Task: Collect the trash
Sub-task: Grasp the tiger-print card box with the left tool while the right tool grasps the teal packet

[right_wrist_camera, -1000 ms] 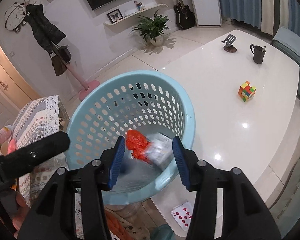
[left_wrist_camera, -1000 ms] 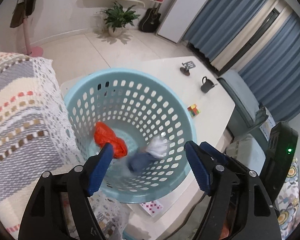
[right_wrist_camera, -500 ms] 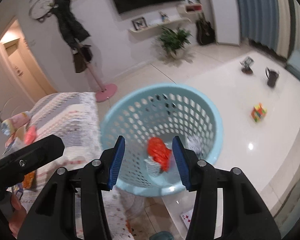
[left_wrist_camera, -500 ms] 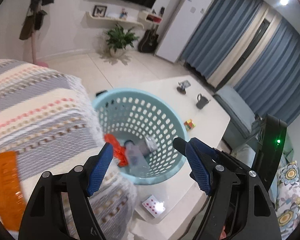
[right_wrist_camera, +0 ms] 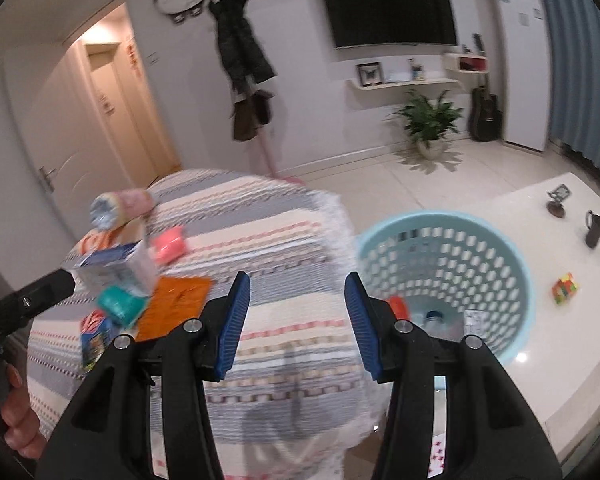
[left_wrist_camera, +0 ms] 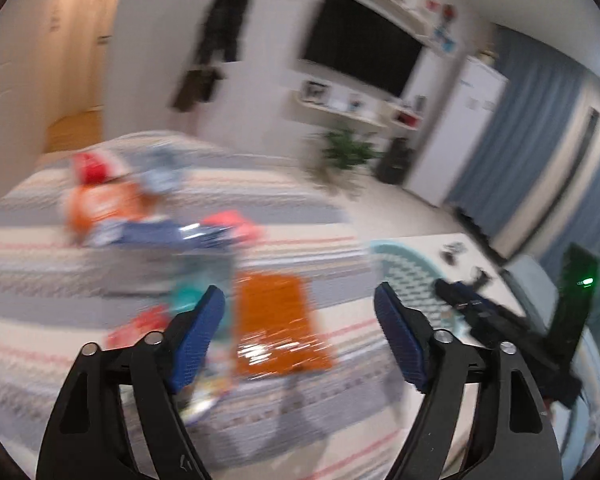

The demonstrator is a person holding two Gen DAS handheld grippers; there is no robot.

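Lying flat on the striped cloth (right_wrist_camera: 284, 240) of the table, the orange wrapper (left_wrist_camera: 278, 324) runs its long side away from the left gripper (left_wrist_camera: 298, 332), whose jaws have just been opening and stand wide with nothing between them. Blur smears the rest of the trash in the left view, while the right view shows a carton (right_wrist_camera: 116, 268), a teal piece (right_wrist_camera: 120, 304) and a pink piece (right_wrist_camera: 170, 245). The right gripper (right_wrist_camera: 296, 320) hangs narrowly parted and empty beside the pale blue basket (right_wrist_camera: 516, 256) on a white table (right_wrist_camera: 560, 344) in a living room.
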